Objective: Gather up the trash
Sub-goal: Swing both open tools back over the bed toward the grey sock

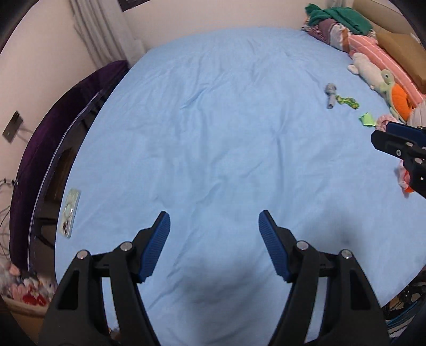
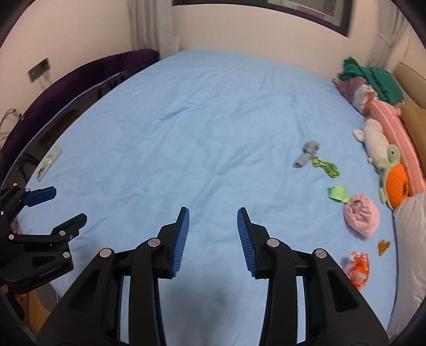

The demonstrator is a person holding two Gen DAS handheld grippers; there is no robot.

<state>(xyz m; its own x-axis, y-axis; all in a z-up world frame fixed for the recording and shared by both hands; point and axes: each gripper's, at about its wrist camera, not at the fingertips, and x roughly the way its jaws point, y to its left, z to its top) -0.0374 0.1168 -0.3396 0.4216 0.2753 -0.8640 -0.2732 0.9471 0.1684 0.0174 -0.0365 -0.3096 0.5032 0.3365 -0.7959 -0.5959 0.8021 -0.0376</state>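
Blue bed sheet, both tools gaping, empty, orange wrapper clear only in right view

— Fills most of both views: a bed under a pale blue sheet, lightly creased.
— And around it?
— Cream walls behind, with a pleated curtain in the upper left corner. Runs along the left edge of the bed: a dark purple velvet panel.
— Anything on the walls?
— A grey switch plate at upper left, a dark-framed window or mirror at top right; cannot tell which. Soft, even light.
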